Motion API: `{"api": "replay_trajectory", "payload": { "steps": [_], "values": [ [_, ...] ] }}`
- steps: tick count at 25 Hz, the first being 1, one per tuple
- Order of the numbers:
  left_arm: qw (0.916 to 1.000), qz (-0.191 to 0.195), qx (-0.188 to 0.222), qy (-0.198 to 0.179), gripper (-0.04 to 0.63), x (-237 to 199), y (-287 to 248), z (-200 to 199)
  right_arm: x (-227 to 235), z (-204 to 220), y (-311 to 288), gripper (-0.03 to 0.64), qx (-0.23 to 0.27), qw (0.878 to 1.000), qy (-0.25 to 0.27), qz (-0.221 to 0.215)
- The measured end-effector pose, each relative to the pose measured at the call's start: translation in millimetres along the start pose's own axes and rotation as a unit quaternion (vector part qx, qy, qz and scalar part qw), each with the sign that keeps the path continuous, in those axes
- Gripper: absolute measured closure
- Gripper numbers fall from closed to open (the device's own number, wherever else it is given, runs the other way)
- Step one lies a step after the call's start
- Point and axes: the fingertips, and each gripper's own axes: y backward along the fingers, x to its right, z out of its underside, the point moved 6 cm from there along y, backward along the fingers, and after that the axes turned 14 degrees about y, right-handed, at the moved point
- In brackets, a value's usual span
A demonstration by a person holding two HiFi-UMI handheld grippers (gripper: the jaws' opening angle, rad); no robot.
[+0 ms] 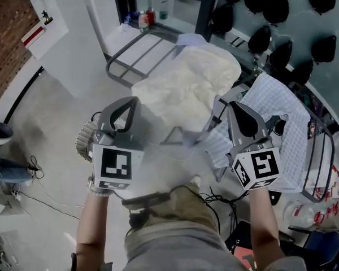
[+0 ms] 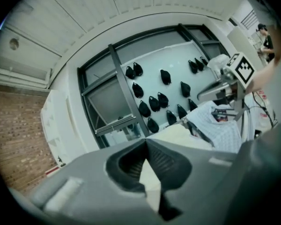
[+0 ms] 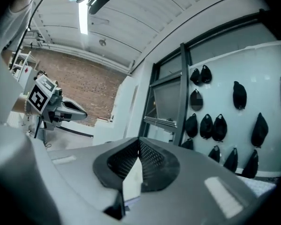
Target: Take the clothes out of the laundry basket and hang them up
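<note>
Garment (image 1: pixel 178 151) in the air, pale and blurred, stretched between the two grippers right in front of the person, above the floor (image 1: pixel 56 112) and short of the drying rack (image 1: pixel 130 61). The left gripper (image 1: pixel 130 103) has its jaws clamped together on a pale strip of the fabric, and the right gripper (image 1: pixel 235 107) is pinching another edge the same way, so both ends are secured.

On the rack beyond, a cream cloth (image 1: pixel 192 83) is draped across the bars, and a checked cloth (image 1: pixel 282 112) hangs over the right end, so by my read two pieces are done. This third one has yet to go over a bar. A round perforated rim (image 1: pixel 83 143) peeks from behind the left gripper. It may be the basket, but what's left inside it is hidden.
</note>
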Motion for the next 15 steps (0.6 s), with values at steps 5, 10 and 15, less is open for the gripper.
{"api": "replay_trajectory", "payload": {
  "steps": [5, 10, 15],
  "values": [
    [0.9976, -0.056, -0.028, 0.030, 0.603, -37.4, 66.5, 30.8, -55.7, -21.2, -23.7, 0.611, 0.021, 0.998, 0.006, -0.060],
    [0.9928, -0.089, -0.060, 0.053, 0.603, -60.3, 113.5, 66.4, -102.1, -31.4, -40.9, 0.611, 0.031, 0.994, -0.001, -0.104],
    [0.9878, -0.117, -0.084, 0.058, 0.601, -75.1, 151.5, 97.2, -145.8, -34.7, -52.3, 0.612, 0.027, 0.988, -0.002, -0.154]
  ]
}}
